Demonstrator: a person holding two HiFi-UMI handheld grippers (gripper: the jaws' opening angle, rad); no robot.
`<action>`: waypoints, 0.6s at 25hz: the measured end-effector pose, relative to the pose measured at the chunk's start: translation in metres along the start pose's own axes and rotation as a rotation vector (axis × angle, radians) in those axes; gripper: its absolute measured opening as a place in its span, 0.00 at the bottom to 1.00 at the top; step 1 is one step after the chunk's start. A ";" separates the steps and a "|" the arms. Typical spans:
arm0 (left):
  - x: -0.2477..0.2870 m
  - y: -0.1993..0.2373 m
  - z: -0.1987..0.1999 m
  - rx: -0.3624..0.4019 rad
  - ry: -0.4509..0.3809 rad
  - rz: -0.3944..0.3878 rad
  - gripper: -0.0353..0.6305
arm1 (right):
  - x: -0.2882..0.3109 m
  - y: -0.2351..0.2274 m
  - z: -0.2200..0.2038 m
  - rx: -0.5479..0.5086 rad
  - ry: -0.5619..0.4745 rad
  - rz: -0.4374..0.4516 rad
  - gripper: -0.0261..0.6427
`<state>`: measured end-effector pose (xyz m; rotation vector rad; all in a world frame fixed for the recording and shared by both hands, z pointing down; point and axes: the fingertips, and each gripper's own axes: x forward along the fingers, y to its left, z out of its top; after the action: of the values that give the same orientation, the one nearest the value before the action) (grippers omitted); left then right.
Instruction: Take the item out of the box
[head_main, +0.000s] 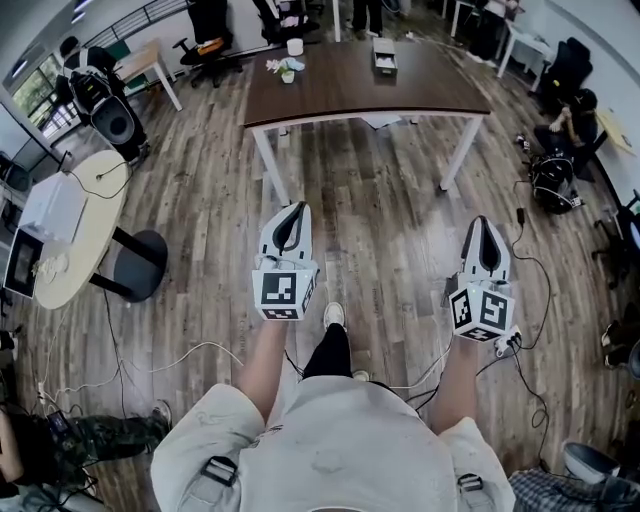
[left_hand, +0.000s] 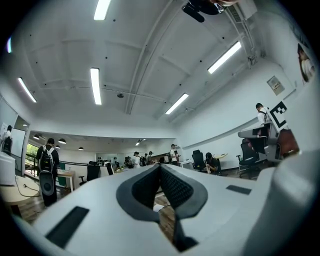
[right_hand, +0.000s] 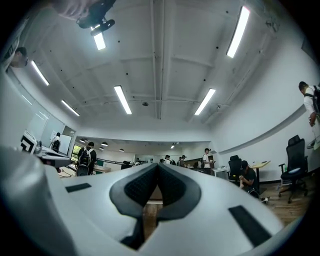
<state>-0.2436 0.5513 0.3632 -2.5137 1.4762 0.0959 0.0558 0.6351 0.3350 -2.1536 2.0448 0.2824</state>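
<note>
Grippers: left gripper and right gripper both closed tight, empty.
Advice: approach the box, upper centre; open jaws first.

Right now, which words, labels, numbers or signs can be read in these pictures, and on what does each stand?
No text is readable.
Cubes on the left tool and the right tool: black-and-white square patterns, no letters.
Small grey wall plaque: too blurred to read.
Small pale box on the dark brown table: too small to read.
</note>
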 end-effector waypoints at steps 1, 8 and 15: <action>0.000 -0.001 0.000 0.000 0.003 -0.001 0.06 | 0.000 0.000 -0.002 0.003 0.006 0.002 0.04; -0.001 0.002 -0.004 -0.006 0.010 0.004 0.06 | 0.003 0.002 -0.007 0.011 0.009 -0.008 0.08; 0.002 0.013 -0.006 -0.008 0.021 0.018 0.06 | 0.020 0.014 -0.016 -0.025 0.039 0.010 0.39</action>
<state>-0.2538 0.5419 0.3666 -2.5160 1.5090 0.0793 0.0436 0.6116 0.3458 -2.1808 2.0842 0.2707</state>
